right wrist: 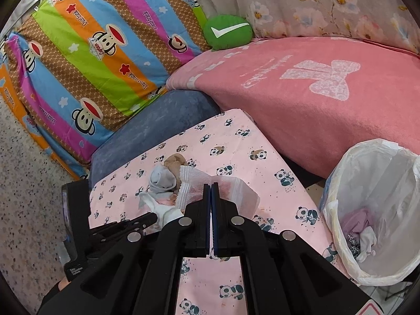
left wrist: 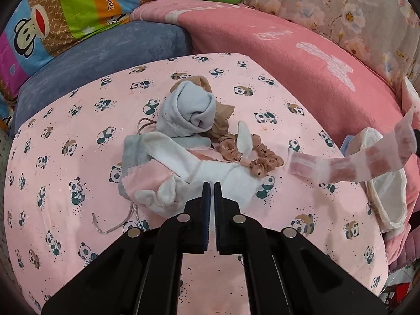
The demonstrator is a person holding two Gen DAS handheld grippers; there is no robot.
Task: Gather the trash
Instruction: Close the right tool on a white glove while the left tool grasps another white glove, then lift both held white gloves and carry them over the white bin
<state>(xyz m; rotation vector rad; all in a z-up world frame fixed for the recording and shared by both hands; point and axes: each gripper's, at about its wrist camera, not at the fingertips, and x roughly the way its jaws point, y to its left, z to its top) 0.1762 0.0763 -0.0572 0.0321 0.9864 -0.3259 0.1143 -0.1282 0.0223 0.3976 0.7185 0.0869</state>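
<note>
A flat board covered in pink panda-print cloth (left wrist: pixel 78 136) is serving as the work surface, resting among soft furnishings. At the far left a striped cartoon-monkey cushion (right wrist: pixel 86 60) is leaning against a speckled floor (right wrist: pixel 23 183), and a blue-grey velvety cushion (left wrist: pixel 92 60) is lying along the board's far left edge. A small green plush with a white tick (right wrist: pixel 227 32) is sitting beyond the far corner, and a fuzzy pink blanket with a pale bow (right wrist: pixel 315 99) is running along the board's far right edge, below a floral fabric (right wrist: pixel 328 5). Near the middle of the board a heap of soft things is lying: a rolled grey sock (left wrist: pixel 191 110), a tan stocking (left wrist: pixel 220 128), white and pink cloth pieces (left wrist: pixel 189 168) with pinked edges, and a dotted tan scrunchie (left wrist: pixel 262 160). The left gripper (left wrist: pixel 212 186) is pressing its fingers together on the white cloth at the heap's near side. The right gripper (right wrist: pixel 211 187) is clamping a thin, crinkled white wrapper with pink blotches (right wrist: pixel 236 189), lifted above the board's right part, and the strip is hiding part of the heap from the right wrist view. Off the board's right edge a bin lined with a white plastic bag (right wrist: pixel 367 162) is standing, with crumpled purple and white scraps (right wrist: pixel 362 228) lying at its bottom.
</note>
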